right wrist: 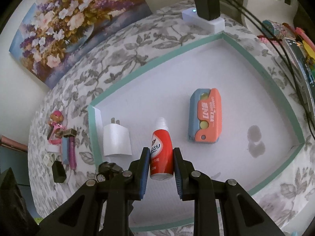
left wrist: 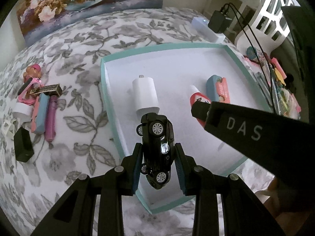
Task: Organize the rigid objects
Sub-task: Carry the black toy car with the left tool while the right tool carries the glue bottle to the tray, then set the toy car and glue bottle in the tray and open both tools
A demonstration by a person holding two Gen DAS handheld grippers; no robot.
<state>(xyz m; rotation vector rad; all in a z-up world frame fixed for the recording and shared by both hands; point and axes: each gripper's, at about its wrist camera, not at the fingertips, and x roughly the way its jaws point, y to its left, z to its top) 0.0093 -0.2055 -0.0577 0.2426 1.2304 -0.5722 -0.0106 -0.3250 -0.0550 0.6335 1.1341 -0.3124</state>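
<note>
Left hand-held gripper [left wrist: 158,163] clenched on black toy car [left wrist: 156,149], held nose-down over the near-left corner of the teal-rimmed tray [left wrist: 103,78]. White charger [left wrist: 145,94] lies just beyond the car. Right hand-held gripper [right wrist: 159,164] grasps red bottle [right wrist: 161,153] low over the tray floor; orange-blue case [right wrist: 204,116] ahead, to its right. In the left wrist view the right hand-held gripper hides most of the bottle. Toy pile [left wrist: 37,102] on the bedspread, left: items overlap, hard to separate.
</note>
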